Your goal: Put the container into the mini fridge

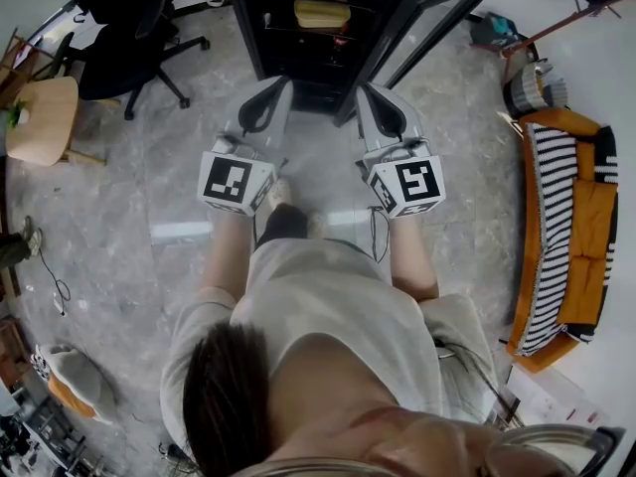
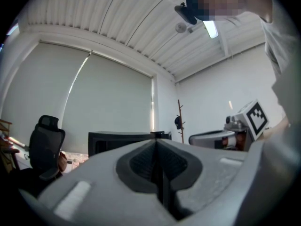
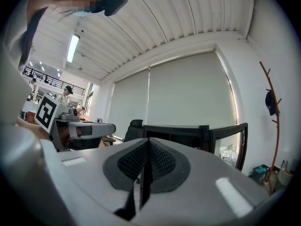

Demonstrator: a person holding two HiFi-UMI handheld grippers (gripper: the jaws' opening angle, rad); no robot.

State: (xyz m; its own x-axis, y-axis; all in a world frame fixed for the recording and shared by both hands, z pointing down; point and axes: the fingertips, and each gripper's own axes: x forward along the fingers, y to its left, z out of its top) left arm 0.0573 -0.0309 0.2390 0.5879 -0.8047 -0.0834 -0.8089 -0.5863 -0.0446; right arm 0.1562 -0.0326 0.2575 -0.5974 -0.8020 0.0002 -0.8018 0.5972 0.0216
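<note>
Since the flat yellow container sits in the black mini fridge, my shut, empty left hand-held gripper and right hand-held gripper should gently close its glass door.

- Your left gripper: pale grey shell; black-and-white square markers on its cube.
- Your right gripper: the same pale grey, with the same black-and-white markers.
- Pads: black, with a fine ribbed texture.
- Mini fridge: black.
- Container: pale yellow.
- Sofa: orange, with a black-and-white striped cover.
- Office chair: black.
- Round table: light wood.
- Floor: mottled grey.
- Your shirt: beige.
</note>
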